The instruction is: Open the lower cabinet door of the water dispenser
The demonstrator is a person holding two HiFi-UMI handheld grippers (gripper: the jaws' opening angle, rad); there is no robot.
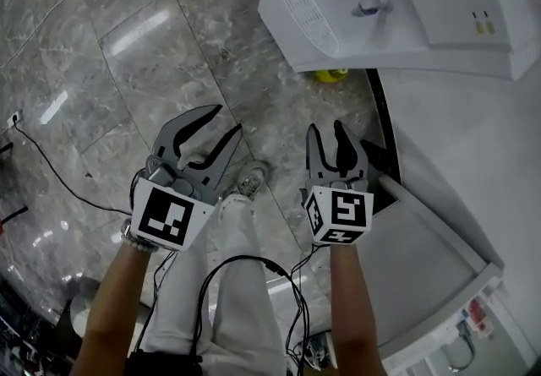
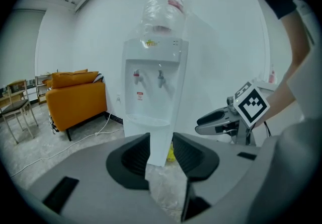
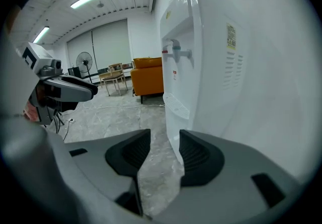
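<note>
The left gripper (image 1: pixel 227 119) and the right gripper (image 1: pixel 325 127) hang side by side over the grey marble floor (image 1: pixel 161 45). Both are in front of the white water dispenser (image 1: pixel 406 11) and touch nothing. Each one has its jaws apart by a moderate gap, with only floor and the dispenser's body seen between them. The lower cabinet door (image 2: pixel 150 140) is on the front under the taps and looks closed. A small yellow object (image 1: pixel 331 74) lies on the floor near the dispenser's base.
</note>
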